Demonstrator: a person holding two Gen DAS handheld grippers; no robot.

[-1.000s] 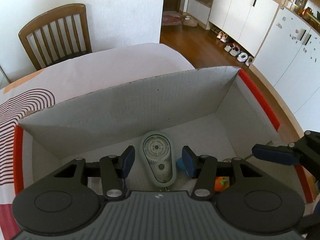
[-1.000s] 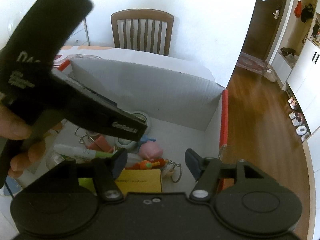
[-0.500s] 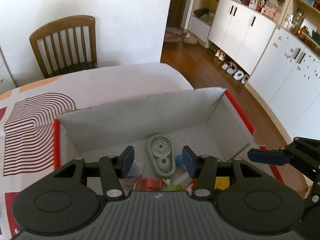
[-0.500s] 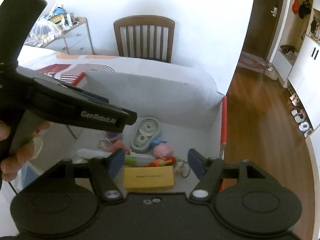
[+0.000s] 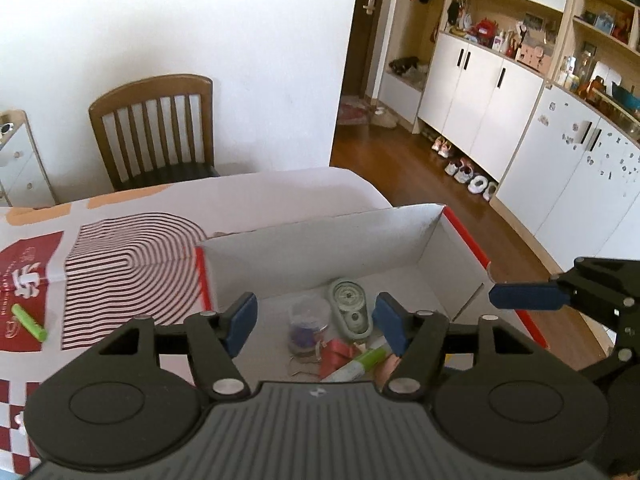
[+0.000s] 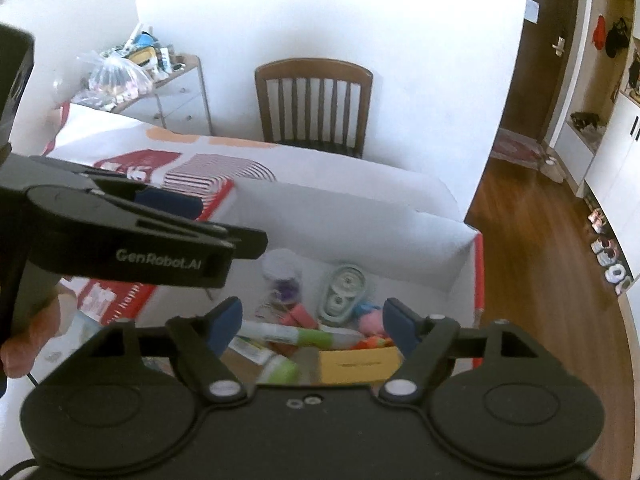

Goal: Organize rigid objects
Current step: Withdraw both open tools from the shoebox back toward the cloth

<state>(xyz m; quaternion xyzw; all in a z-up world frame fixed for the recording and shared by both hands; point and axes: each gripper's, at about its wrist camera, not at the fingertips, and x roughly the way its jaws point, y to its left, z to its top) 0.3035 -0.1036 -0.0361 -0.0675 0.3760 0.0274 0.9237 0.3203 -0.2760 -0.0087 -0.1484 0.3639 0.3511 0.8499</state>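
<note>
A white cardboard box [image 5: 320,236] with a red rim stands on the table and holds several small items. Among them are a pale green correction tape dispenser [image 5: 349,307], a clear jar of purple bits [image 5: 306,318] and a green-and-white glue stick [image 5: 360,362]. My left gripper [image 5: 316,320] hovers above the box's near side, its jaws opening with nothing between them. My right gripper [image 6: 312,326] hangs over the same box [image 6: 478,280], its jaws also opening and empty. Below it lie a yellow box [image 6: 360,364] and a pink toy [image 6: 370,318]. A green marker [image 5: 30,322] lies on the tablecloth at the left.
A wooden chair [image 5: 154,132] stands behind the table against the white wall. White cabinets [image 5: 480,92] and shoes [image 5: 468,176] line the wooden floor at the right. A cluttered drawer unit [image 6: 168,88] stands at the far left. A hand [image 6: 28,336] grips the left gripper's handle.
Both grippers have risen and drawn back from the box, so more of the table and room shows. The jaws of both stand wider than before.
</note>
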